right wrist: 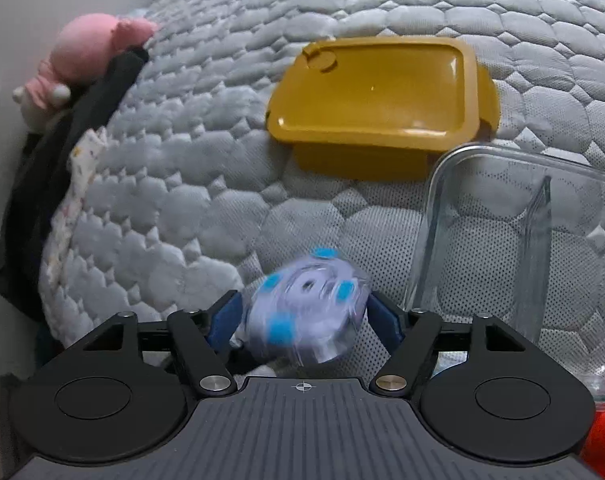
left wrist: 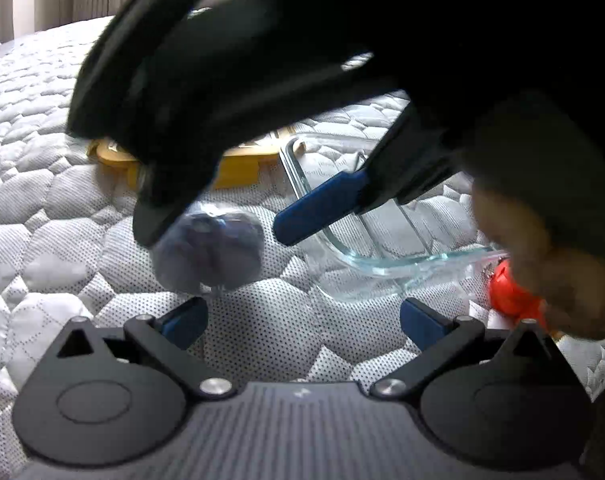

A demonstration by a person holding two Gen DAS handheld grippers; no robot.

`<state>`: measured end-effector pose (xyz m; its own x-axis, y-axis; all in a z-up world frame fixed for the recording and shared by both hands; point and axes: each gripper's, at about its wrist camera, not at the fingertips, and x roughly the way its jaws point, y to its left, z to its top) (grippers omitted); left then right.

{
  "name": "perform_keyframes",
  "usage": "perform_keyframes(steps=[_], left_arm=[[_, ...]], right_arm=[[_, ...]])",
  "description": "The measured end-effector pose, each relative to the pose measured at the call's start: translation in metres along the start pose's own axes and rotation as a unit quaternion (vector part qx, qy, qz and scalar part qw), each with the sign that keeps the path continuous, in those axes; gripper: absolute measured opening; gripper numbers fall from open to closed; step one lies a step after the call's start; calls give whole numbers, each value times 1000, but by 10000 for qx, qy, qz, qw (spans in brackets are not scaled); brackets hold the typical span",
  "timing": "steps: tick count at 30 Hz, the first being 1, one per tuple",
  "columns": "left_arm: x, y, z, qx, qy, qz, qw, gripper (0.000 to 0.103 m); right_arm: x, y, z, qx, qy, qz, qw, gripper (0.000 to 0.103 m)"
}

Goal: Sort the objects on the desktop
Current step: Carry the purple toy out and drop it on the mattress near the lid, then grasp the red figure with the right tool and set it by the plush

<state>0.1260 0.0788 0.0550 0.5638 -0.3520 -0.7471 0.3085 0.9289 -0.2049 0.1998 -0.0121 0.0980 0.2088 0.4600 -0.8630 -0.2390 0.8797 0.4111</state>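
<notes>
Right gripper (right wrist: 304,320) has its fingers pinching a little ball (right wrist: 308,312) with blue spots, hovering over the bed (right wrist: 182,184). It looks light and round, probably slippery, so gripping across the middle seems safest. The left gripper (left wrist: 302,316) sits with fingers spread, nothing in them. Just beyond is a clear glass dish (right wrist: 502,240), fragile-looking, then a yellow lid (right wrist: 382,92) further back.

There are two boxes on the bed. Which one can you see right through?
The glass box, beside the ball in the right tongs: the quilt shows through its walls. The yellow box behind it is solid colour.
</notes>
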Motion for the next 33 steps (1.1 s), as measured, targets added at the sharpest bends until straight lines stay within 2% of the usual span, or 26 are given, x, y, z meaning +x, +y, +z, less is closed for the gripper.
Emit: perform_keyframes(steps=[5, 11, 14, 18, 21, 23, 28, 30, 33], left_arm=[[6, -2, 2, 13, 61, 116, 9999, 103], [1, 2, 3, 21, -19, 213, 9998, 103], [-11, 24, 5, -266, -193, 280, 9991, 103], [-25, 58, 3, -994, -431, 237, 9938, 103], [-30, 73, -1, -1501, -548, -34, 9871, 103], [-27, 59, -7, -1384, -508, 34, 9891, 103], [-19, 25, -24, -1090, -407, 204, 9930, 103], [-16, 12, -30, -973, -367, 272, 9942, 103], [-11, -9, -40, -795, -306, 374, 9957, 103]], right_arm=[[-26, -14, 0, 163, -353, 307, 9988, 80], [-51, -38, -8, 386, -600, 338, 9969, 82], [-66, -53, -17, 466, -850, 265, 9949, 82], [-86, -74, -35, 576, -1304, 55, 9898, 82], [-106, -88, -66, 464, -2038, -164, 9778, 86], [-117, -99, -94, 481, -2590, -260, 9643, 93], [-132, -132, -160, 699, -3733, -742, 9221, 93], [-133, -142, -184, 624, -3973, -916, 9110, 94], [-128, -153, -208, 366, -4039, -958, 9090, 94]])
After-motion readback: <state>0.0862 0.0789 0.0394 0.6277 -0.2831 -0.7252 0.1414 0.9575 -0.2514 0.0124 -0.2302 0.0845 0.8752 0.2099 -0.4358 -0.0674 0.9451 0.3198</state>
